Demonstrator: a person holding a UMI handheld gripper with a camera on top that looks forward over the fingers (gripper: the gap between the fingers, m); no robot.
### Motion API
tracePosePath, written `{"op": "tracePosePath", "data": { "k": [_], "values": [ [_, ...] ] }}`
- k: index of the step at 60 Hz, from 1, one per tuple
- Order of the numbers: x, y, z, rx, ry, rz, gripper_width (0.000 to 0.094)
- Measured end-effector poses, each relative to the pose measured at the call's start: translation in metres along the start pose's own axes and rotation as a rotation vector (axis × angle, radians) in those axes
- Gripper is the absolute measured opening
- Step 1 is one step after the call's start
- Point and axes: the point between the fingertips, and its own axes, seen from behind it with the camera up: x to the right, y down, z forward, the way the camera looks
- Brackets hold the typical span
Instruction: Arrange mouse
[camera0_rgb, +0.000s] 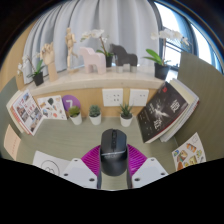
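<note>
A dark grey computer mouse (113, 150) sits lengthwise between my gripper's fingers, its front pointing away toward the desk's back. My gripper (113, 163) is shut on the mouse, with the magenta pads (93, 158) pressed against both its sides. The mouse's rear end is hidden between the white finger bases. The light wooden desk (100, 132) lies below and ahead of it.
Three small potted plants (95, 114) stand along the desk's back by a wall socket (115, 97). An open magazine (163, 108) leans at the right, and booklets (25, 110) at the left. A shelf above holds orchids (160, 62) and a white deer figure (96, 55).
</note>
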Motion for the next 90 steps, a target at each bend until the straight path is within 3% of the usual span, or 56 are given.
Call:
{"op": "tracePosePath", "data": {
  "k": [8, 15, 38, 45, 47, 57, 59, 62, 66, 90],
  "values": [
    [-0.073, -0.032, -0.045, 0.094, -0.015, 0.015, 0.0339],
    [-0.141, -0.025, -0.060, 0.103, -0.044, -0.004, 0.0339],
    [-0.262, 0.134, 0.004, -0.203, -0.057, -0.027, 0.0339],
    [-0.267, 0.172, 0.013, -0.263, -0.033, -0.027, 0.0344],
    [-0.267, 0.171, 0.013, -0.244, -0.023, -0.024, 0.0344],
    [-0.268, 0.180, 0.012, -0.275, -0.011, -0.002, 0.0471],
    [-0.269, 0.179, 0.008, -0.281, -0.013, 0.013, 0.0547],
    [-0.267, 0.172, 0.001, -0.261, -0.012, 0.029, 0.0737],
    [-0.265, 0.158, -0.015, -0.220, -0.011, 0.026, 0.0823],
    [-0.238, 0.088, -0.162, 0.003, -0.026, -0.004, 0.0824]
  ]
}}
